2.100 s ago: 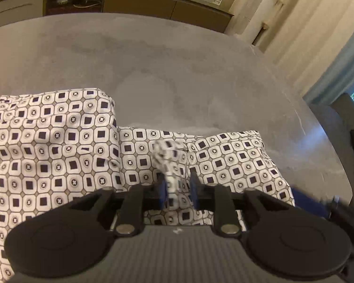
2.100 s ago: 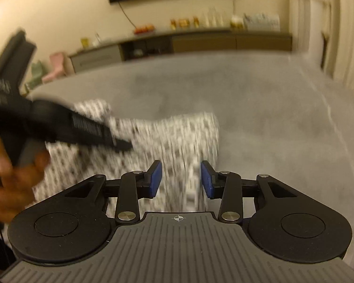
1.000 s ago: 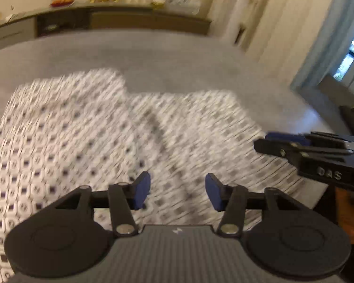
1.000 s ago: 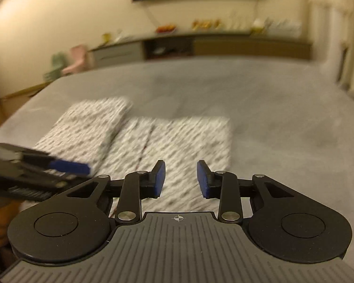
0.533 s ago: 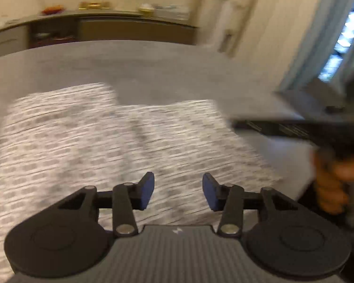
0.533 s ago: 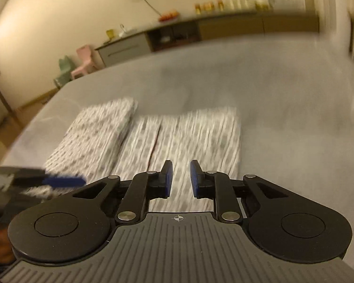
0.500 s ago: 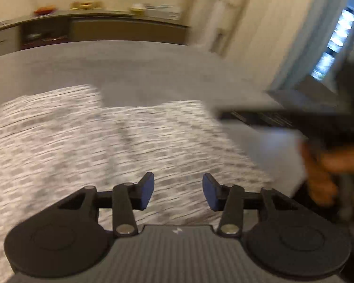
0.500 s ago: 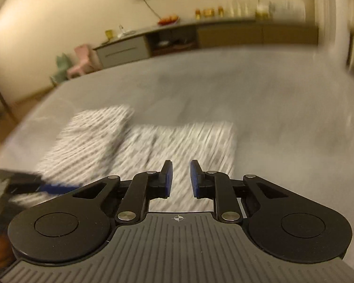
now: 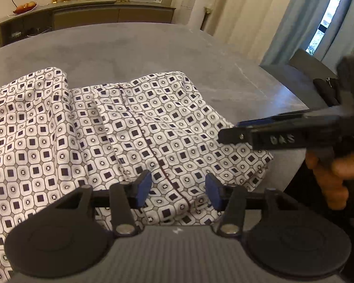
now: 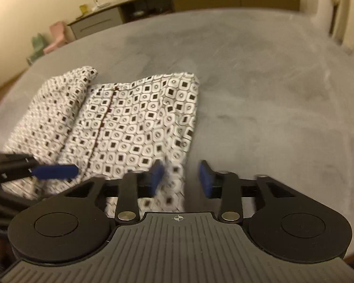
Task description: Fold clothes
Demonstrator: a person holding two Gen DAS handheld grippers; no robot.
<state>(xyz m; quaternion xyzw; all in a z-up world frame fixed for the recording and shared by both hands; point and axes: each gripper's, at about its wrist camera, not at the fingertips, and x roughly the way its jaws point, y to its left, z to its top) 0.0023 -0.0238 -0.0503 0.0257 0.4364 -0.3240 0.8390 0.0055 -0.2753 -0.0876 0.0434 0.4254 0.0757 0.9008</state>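
Observation:
A white garment with a dark square print (image 9: 134, 127) (image 10: 134, 127) lies flat on the grey table (image 9: 134, 54) (image 10: 259, 94), its left part folded over into a thicker band. A dark seam runs down its middle. My left gripper (image 9: 178, 189) hovers open over the garment's near edge, nothing between its blue pads. My right gripper (image 10: 181, 179) stands open above the garment's near right corner, holding nothing. The right gripper also shows side-on in the left wrist view (image 9: 238, 132), held by a hand (image 9: 335, 172). The left gripper's blue fingertip (image 10: 56, 171) shows at the left of the right wrist view.
A long low sideboard (image 9: 87, 16) (image 10: 200, 2) with small items on top stands against the far wall. Curtains (image 9: 295, 16) and a window hang at the right. A dark chair (image 9: 318, 80) sits by the table's right edge. Small pastel chairs (image 10: 52, 40) stand at the left.
The left gripper let go of the bunched fabric and opened; the garment now lies flat. The right gripper narrowed, then opened wide again, and dropped toward the garment's near right corner.

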